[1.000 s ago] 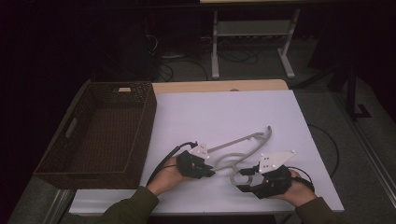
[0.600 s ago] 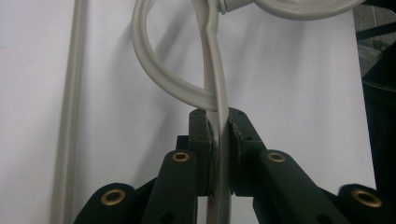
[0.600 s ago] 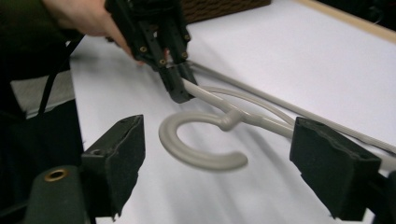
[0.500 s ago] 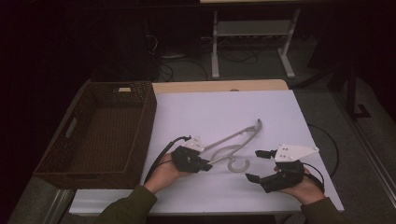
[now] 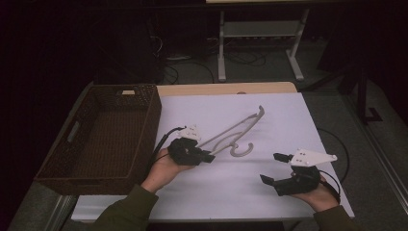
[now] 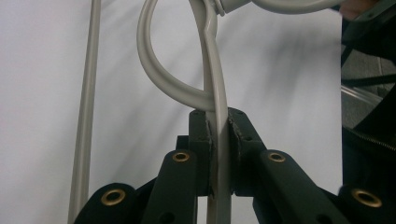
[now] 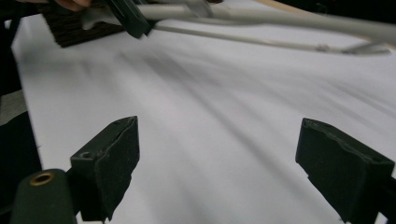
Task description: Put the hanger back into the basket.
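While our left gripper (image 5: 208,156) clamps the hanger (image 5: 234,135), we should lift level toward the wicker basket (image 5: 103,134); right gripper (image 5: 274,168) gapes empty.

The white table (image 5: 288,115) lies open along its far edge and right edge. The wicker basket (image 5: 144,120) walls off the left edge, and the grey hanger (image 5: 238,134) slants across the middle.

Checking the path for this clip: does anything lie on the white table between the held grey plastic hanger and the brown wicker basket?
Nothing visible does. The left gripper clamps the grey plastic hanger; only bare white table separates it from the brown wicker basket.
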`<move>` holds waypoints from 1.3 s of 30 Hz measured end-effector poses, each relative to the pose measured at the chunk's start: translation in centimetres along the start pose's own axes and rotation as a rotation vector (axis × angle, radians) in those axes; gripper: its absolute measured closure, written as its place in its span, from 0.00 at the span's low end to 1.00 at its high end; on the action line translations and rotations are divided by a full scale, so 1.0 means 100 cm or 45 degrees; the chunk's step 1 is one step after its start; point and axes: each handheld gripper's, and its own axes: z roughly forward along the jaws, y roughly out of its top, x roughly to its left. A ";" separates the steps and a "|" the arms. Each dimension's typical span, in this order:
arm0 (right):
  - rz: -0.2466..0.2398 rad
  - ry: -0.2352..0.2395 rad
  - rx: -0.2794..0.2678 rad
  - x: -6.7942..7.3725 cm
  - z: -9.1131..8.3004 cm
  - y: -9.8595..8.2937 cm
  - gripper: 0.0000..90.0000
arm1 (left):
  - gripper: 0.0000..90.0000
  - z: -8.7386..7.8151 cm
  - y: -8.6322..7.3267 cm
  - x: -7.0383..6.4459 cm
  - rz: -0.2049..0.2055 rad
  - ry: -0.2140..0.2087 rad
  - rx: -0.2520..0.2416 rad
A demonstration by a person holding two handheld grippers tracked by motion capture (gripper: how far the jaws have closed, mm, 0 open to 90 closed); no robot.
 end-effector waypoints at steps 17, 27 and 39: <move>0.053 -0.101 -0.049 -0.007 -0.006 -0.003 0.14 | 0.91 -0.063 0.036 0.010 -0.088 0.034 -0.085; 0.053 -0.119 -0.071 -0.010 -0.007 -0.003 0.14 | 0.91 -0.113 0.031 0.026 -0.150 0.094 -0.137; 0.073 -0.128 -0.074 -0.010 -0.006 -0.002 0.06 | 0.91 -0.182 0.004 0.047 -0.234 0.240 -0.184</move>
